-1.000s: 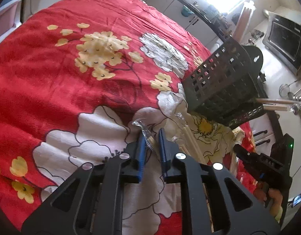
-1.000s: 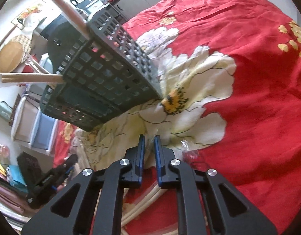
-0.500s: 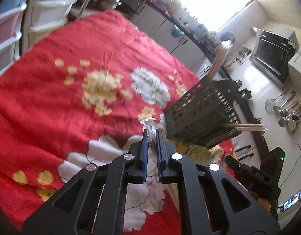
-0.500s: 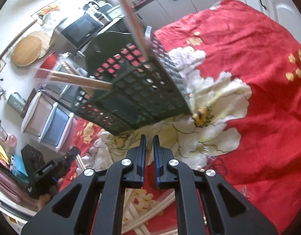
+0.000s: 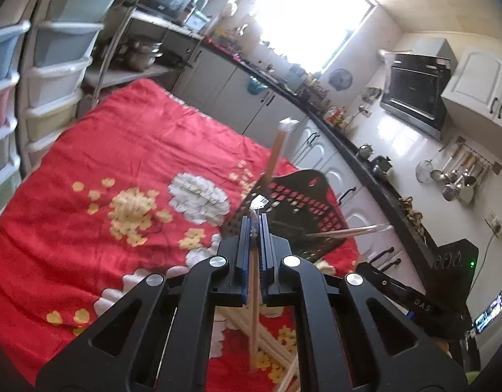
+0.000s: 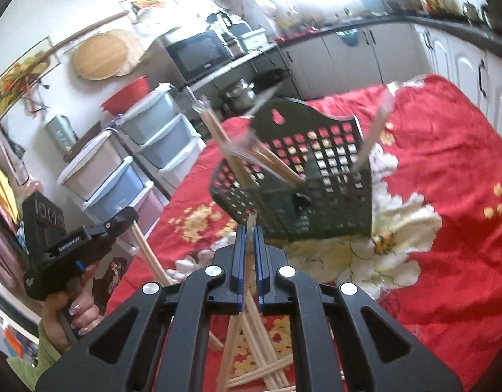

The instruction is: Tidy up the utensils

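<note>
We see a table covered by a red cloth (image 5: 127, 150) with white and yellow flowers. On the cloth stands a black perforated utensil basket (image 6: 319, 192), on a big white flower. Near the front edge lie several wrapped wooden chopsticks (image 6: 251, 369), crossing each other.

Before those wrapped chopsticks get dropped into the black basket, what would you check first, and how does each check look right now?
1. Left tongs shut on a wrapped chopstick pair: ok.
2. Right tongs shut on another wrapped pair: ok.
3. Black basket standing upright on the red cloth: ok.
4. Room left in the basket among the chopsticks already inside: ok, though they lean across the opening.
5. Held pairs hanging clear of the loose pile on the cloth: cannot tell.
6. Wrappers intact at the pinched ends: cannot tell, blurred.
</note>
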A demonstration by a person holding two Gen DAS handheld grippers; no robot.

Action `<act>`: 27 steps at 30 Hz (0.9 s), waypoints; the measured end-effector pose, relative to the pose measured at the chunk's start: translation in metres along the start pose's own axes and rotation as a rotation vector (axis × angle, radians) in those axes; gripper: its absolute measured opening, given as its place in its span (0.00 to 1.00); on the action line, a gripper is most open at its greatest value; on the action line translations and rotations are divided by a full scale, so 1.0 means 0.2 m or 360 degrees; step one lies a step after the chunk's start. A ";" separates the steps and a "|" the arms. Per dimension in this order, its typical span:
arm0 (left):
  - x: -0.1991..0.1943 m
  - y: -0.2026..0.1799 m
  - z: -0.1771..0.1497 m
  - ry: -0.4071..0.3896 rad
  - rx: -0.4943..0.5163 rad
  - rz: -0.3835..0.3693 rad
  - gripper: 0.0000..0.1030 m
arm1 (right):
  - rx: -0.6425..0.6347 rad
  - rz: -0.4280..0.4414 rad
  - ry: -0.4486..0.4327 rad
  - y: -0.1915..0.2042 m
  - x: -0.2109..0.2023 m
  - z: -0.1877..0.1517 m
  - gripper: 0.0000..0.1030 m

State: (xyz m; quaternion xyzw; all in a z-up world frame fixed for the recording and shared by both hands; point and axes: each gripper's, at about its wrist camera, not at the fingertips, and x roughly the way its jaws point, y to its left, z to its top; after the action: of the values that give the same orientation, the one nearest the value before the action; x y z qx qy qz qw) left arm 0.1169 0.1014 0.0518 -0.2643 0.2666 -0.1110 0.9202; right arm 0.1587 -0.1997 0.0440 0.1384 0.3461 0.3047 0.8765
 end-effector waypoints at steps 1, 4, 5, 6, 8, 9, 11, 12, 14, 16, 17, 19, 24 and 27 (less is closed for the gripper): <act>-0.01 -0.02 0.01 -0.0009 0.0014 -0.0007 0.02 | -0.0012 0.0010 -0.0009 0.01 -0.01 0.01 0.05; -0.03 -0.06 0.02 -0.0028 0.0038 -0.0025 0.02 | -0.0043 0.0026 -0.0037 0.05 -0.04 0.02 0.05; -0.03 -0.07 0.02 -0.0036 0.0045 -0.0029 0.02 | -0.0053 0.0029 -0.0049 0.05 -0.06 0.02 0.05; -0.04 -0.08 0.03 -0.0041 0.0049 -0.0033 0.02 | -0.0062 0.0029 -0.0062 0.06 -0.07 0.02 0.05; -0.05 -0.10 0.03 -0.0047 0.0057 -0.0041 0.02 | -0.0090 0.0032 -0.0085 0.08 -0.10 0.02 0.05; -0.05 -0.11 0.03 -0.0051 0.0062 -0.0044 0.02 | -0.0099 0.0039 -0.0096 0.09 -0.11 0.02 0.05; -0.06 -0.11 0.04 -0.0056 0.0073 -0.0051 0.02 | -0.0112 0.0050 -0.0116 0.10 -0.14 0.03 0.05; -0.06 -0.12 0.04 -0.0060 0.0078 -0.0057 0.02 | -0.0120 0.0052 -0.0130 0.12 -0.15 0.03 0.04; -0.06 -0.14 0.06 -0.0067 0.0093 -0.0067 0.02 | -0.0133 0.0054 -0.0156 0.11 -0.18 0.05 0.04; -0.07 -0.16 0.07 -0.0079 0.0111 -0.0072 0.02 | -0.0141 0.0051 -0.0190 0.13 -0.21 0.07 0.04; -0.07 -0.18 0.08 -0.0087 0.0121 -0.0077 0.02 | -0.0146 0.0049 -0.0202 0.13 -0.22 0.08 0.04; -0.08 -0.21 0.10 -0.0097 0.0144 -0.0085 0.02 | -0.0157 0.0038 -0.0238 0.13 -0.25 0.11 0.04; -0.07 -0.29 0.14 -0.0116 0.0217 -0.0100 0.02 | -0.0195 -0.0009 -0.0326 0.13 -0.32 0.17 0.04; -0.06 -0.34 0.16 -0.0123 0.0261 -0.0108 0.02 | -0.0218 -0.0039 -0.0370 0.12 -0.36 0.21 0.04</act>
State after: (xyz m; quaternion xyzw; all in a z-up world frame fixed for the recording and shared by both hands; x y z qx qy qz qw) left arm 0.1193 0.0630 0.1170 -0.2012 0.2117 -0.1533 0.9440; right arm 0.1353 -0.2269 0.1226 0.1083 0.2223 0.2988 0.9217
